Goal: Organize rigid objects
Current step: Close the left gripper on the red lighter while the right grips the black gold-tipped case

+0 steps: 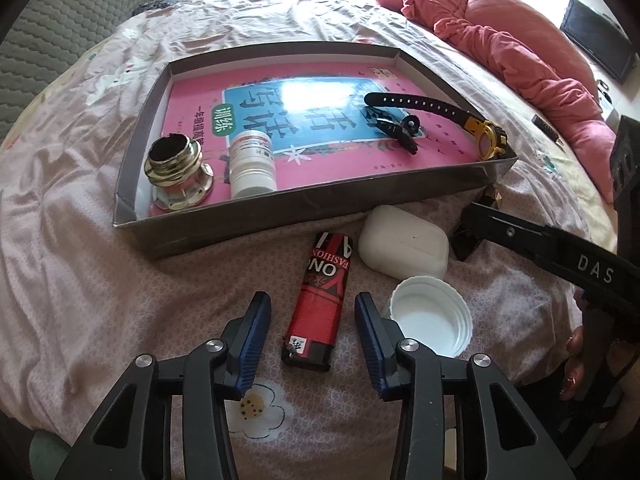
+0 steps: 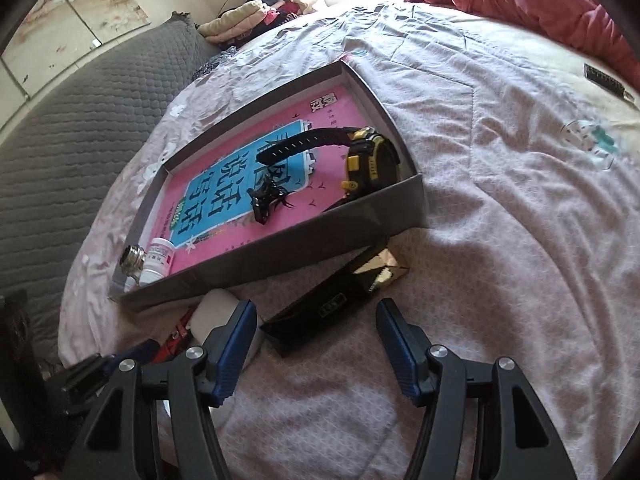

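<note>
In the left wrist view, the left gripper [image 1: 309, 344] stands with its two blue pads [image 1: 251, 336] apart, one on each side of the red lighter [image 1: 320, 300]. The pads do not touch it; there is a gap on both sides. The lighter lies flat on the bedsheet [image 1: 100, 280], and its long axis runs away from the camera, almost along the line of the fingers, so the jaws would close across its narrow width. Its near black end is between the pads and its far end points toward the grey box [image 1: 280, 208]. Just beside the lighter, on the right, lie the white cap [image 1: 430, 316] and the white earbud case [image 1: 402, 246]; the right pad is very near the cap. I judge that this hand is the nearer one for the lighter, and that it needs only to close.

In the right wrist view, the right gripper [image 2: 316, 346] is open and holds nothing. The black box [image 2: 320, 314] lies on the sheet ahead of it, between the two pads but a little further out. Its long axis goes slantwise, from the lower left up to the gold end [image 2: 384, 274] near the corner of the grey box. Because of this slant, I think the wrist must turn somewhat before the jaws can take it across the short side. The watch [image 2: 368, 160] is already inside the grey box
</note>
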Demonstrator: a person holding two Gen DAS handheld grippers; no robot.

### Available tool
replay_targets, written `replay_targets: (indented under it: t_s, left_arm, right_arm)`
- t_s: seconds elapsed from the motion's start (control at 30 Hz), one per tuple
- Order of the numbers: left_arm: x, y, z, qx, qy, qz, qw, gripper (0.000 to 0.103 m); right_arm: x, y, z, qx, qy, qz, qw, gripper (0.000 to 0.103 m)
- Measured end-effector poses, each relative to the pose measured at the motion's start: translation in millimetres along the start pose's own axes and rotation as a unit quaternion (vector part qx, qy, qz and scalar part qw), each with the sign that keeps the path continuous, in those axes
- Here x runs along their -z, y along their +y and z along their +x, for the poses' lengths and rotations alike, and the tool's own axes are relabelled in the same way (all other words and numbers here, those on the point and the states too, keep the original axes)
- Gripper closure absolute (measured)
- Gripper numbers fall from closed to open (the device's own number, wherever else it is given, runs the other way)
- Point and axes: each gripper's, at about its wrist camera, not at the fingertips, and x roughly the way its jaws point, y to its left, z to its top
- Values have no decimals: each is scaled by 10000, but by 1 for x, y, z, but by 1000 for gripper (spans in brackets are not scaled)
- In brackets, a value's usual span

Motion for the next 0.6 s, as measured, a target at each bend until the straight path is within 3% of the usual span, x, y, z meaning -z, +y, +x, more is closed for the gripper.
replay_targets:
  t_s: [0.27,0.5,0.6]
  left_arm:
    - [-3,-4,8,-50,0,57,10000,59]
    - [-5,-7,12,-52,-17,100,9999,59]
    - [-5,-7,13,-47,-23,105,9999,59]
  right_arm:
    - [-3,-3,13,-106,9,254,9996,50]
    - [-7,-10,22,-260,-32,534,9982,51]
    - [-7,-14,20,-318,-69,661,9973,58]
